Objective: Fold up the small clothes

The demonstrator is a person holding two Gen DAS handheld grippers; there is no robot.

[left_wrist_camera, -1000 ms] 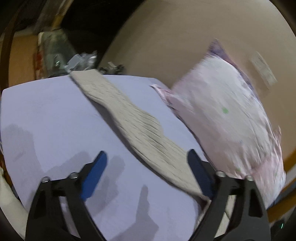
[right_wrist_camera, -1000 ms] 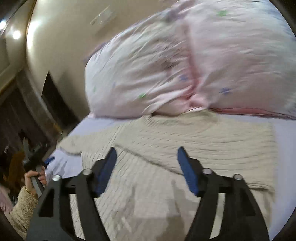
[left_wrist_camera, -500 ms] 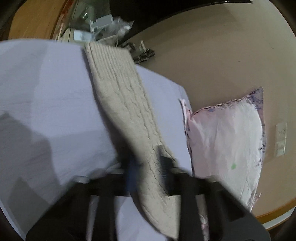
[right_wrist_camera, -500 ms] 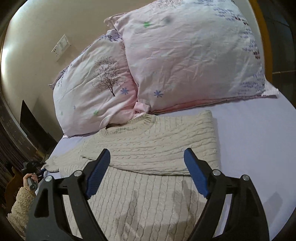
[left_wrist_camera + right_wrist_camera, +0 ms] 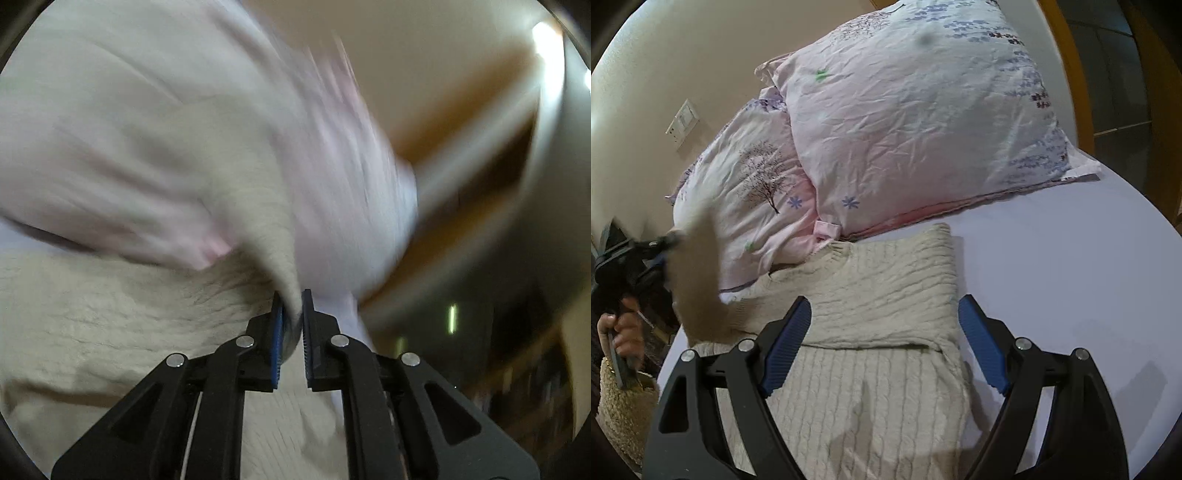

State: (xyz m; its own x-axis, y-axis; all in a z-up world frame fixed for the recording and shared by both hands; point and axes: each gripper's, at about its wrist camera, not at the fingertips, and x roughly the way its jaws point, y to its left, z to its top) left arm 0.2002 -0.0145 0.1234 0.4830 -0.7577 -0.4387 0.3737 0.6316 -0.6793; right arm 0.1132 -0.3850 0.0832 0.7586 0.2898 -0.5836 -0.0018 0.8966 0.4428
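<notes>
A cream cable-knit sweater (image 5: 871, 332) lies on the lilac bed sheet (image 5: 1071, 295), its right sleeve folded across the chest. My left gripper (image 5: 292, 325) is shut on the end of the left sleeve (image 5: 258, 206) and holds it lifted. The left wrist view is blurred. In the right wrist view that gripper (image 5: 655, 254) and the raised sleeve (image 5: 698, 280) show at the left edge. My right gripper (image 5: 884, 347) is open and empty, hovering over the sweater's body.
Two pink patterned pillows (image 5: 905, 122) lean at the head of the bed, just behind the sweater's collar. A beige wall with a socket plate (image 5: 682, 123) is behind them. A wooden bed frame (image 5: 1071, 74) runs along the right. The person's hand (image 5: 622, 328) shows at lower left.
My left gripper has closed on the left sleeve and lifted it off the bed, swinging toward the pillows. My right gripper stays open above the sweater, shifted slightly.
</notes>
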